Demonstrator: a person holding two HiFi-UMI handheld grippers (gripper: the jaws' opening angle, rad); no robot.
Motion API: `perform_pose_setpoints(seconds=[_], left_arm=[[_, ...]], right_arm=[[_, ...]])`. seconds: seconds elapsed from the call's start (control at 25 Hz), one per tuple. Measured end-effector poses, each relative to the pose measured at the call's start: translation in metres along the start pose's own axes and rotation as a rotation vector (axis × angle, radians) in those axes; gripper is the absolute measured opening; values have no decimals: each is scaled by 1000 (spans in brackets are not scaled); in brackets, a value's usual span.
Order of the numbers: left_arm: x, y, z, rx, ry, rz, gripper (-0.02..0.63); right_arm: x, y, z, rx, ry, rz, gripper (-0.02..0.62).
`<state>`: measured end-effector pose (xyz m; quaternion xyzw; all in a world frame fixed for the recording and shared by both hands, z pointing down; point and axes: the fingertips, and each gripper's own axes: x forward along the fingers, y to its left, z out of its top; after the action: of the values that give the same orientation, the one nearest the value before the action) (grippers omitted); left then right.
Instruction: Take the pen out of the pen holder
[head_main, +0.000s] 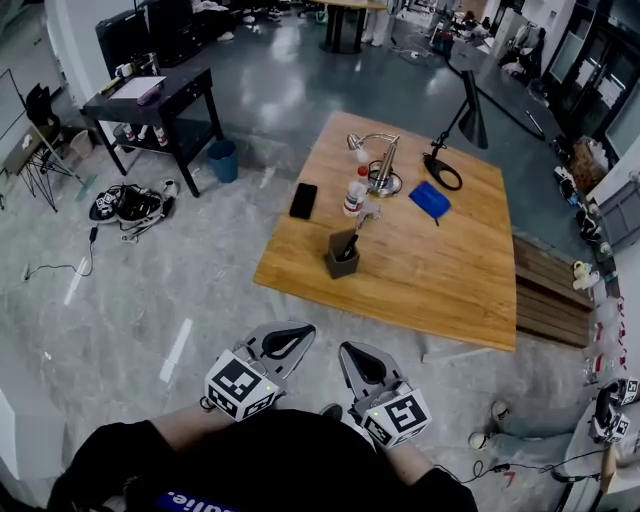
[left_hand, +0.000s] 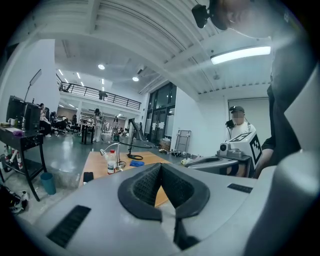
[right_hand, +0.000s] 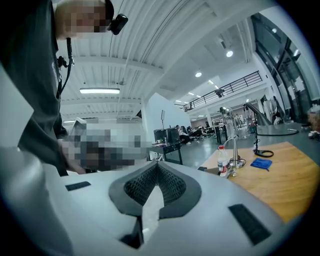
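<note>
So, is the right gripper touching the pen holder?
Apart. Head view: right gripper hangs near the person's body, floor lies between it and the pen holder.

Materials and finish: table, floor, grippers.
Table (head_main: 430, 280): light wood, visible grain, low satin sheen. Floor (head_main: 150, 270): grey, smooth and polished, reflecting the lights. Pen holder (head_main: 342, 264): dark and matt, material not clear. Bottle (head_main: 355, 192): clear plastic. Gooseneck lamp (head_main: 385, 160): bright metal, glossy. Phone (head_main: 303, 200): black, glossy face. Left gripper (left_hand: 161, 166) and right gripper (right_hand: 156, 163): smooth grey plastic shells, matt. Their pads (left_hand: 142, 187) (right_hand: 175, 184): black, rubber-like, finely ribbed, dull.
</note>
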<state>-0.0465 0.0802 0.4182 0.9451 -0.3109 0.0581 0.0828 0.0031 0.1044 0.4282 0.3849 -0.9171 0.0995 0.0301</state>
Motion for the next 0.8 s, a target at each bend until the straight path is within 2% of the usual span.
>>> perform_pose_setpoints(seconds=[0.2, 0.52, 0.8], left_arm=[[19, -4, -1, 7, 6, 34, 9], [59, 7, -8, 3, 21, 147, 9], [84, 38, -1, 34, 28, 103, 9]], right_arm=[[-11, -16, 0, 0, -1, 20, 6], [-25, -50, -7, 5, 11, 56, 6], [5, -76, 1, 0, 30, -7, 6]])
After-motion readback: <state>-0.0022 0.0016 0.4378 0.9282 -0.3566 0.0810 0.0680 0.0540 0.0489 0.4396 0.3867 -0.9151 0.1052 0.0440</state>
